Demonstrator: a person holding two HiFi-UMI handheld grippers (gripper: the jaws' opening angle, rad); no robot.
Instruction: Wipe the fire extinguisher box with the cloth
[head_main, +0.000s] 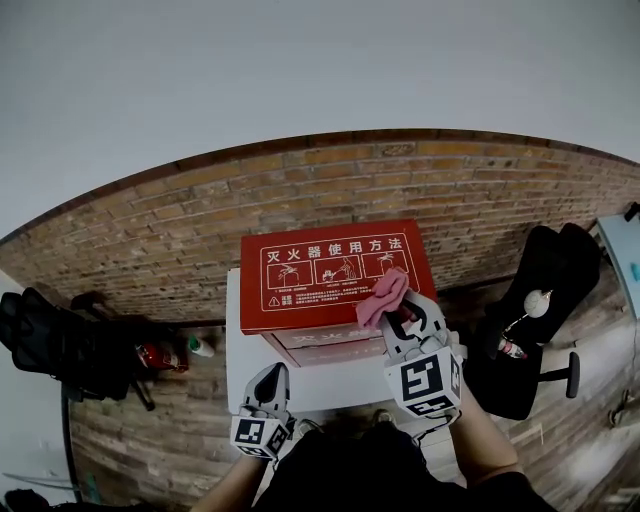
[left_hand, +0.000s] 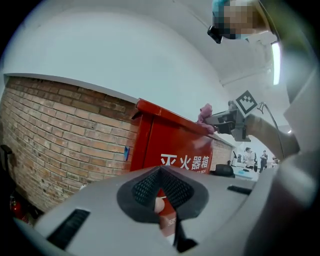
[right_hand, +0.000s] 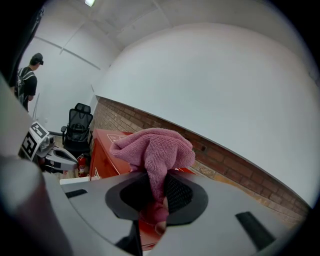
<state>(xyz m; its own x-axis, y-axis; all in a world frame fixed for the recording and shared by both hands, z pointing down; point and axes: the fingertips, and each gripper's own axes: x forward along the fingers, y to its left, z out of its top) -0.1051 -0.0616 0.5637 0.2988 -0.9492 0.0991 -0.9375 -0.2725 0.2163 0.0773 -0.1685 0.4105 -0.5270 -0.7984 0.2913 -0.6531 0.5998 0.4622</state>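
Observation:
The red fire extinguisher box (head_main: 335, 275) stands against the brick wall, with white print on its top. My right gripper (head_main: 400, 315) is shut on a pink cloth (head_main: 383, 297), which lies on the front right part of the box top. In the right gripper view the cloth (right_hand: 152, 150) bunches up out of the jaws of the right gripper (right_hand: 157, 192), with the box (right_hand: 102, 150) behind it. My left gripper (head_main: 268, 385) hangs low at the box's front left, shut and holding nothing. In the left gripper view the left gripper (left_hand: 162, 195) faces the box's front (left_hand: 175, 145).
The box sits on a white stand (head_main: 240, 340). Black office chairs stand at the left (head_main: 60, 345) and the right (head_main: 545, 300). A small red extinguisher (head_main: 155, 357) and a bottle (head_main: 200, 347) lie on the wood floor. A person (right_hand: 27, 82) stands far off.

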